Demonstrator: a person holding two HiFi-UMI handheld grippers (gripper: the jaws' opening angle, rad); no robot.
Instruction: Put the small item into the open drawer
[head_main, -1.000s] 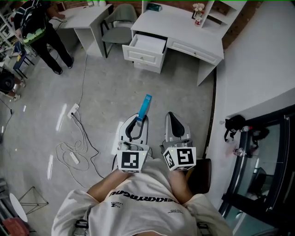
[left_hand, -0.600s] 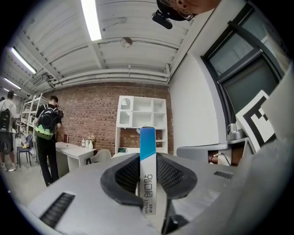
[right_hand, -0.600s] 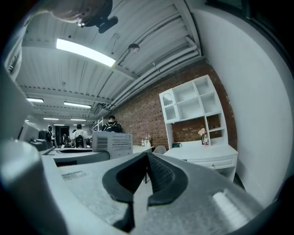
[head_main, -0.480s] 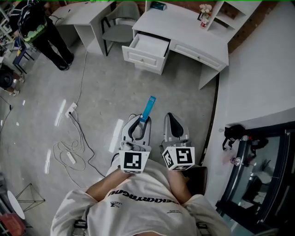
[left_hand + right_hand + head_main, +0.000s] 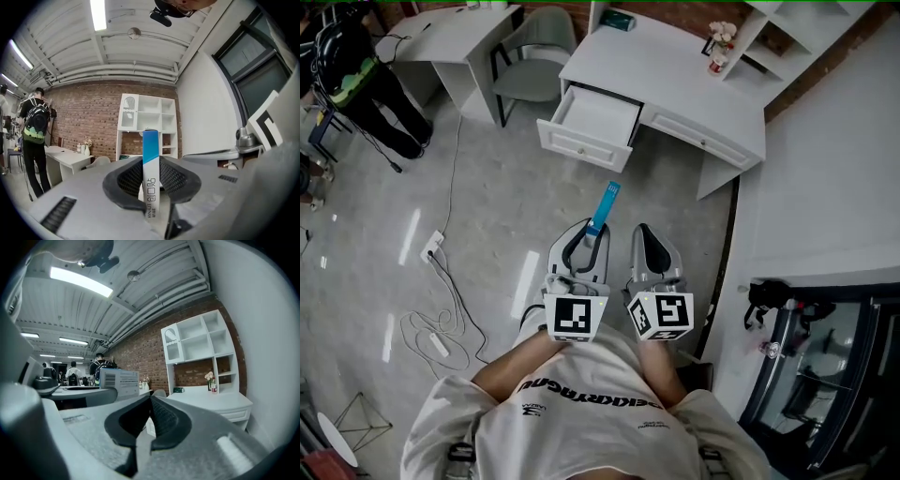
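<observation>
A slim blue and white box (image 5: 604, 207) (image 5: 150, 173) stands out from the front of my left gripper (image 5: 593, 232), whose jaws are shut on its lower end. My right gripper (image 5: 643, 234) (image 5: 149, 409) hangs beside it, shut and empty. Both are held above the grey floor in front of the person's chest. Ahead, the white desk (image 5: 675, 70) has its left drawer (image 5: 591, 122) pulled out, and the part of its inside that I can see holds nothing. The box's tip points toward that drawer, still well short of it.
A grey chair (image 5: 530, 70) stands left of the drawer by a second white desk (image 5: 455, 33). A person in dark clothes (image 5: 361, 84) stands at the far left. Cables and a power strip (image 5: 431, 248) lie on the floor at left. A dark glass cabinet (image 5: 825, 366) is at right.
The desk and open drawer have come nearer in the head view. Both grippers have kept their pose, the left still gripping the box.
</observation>
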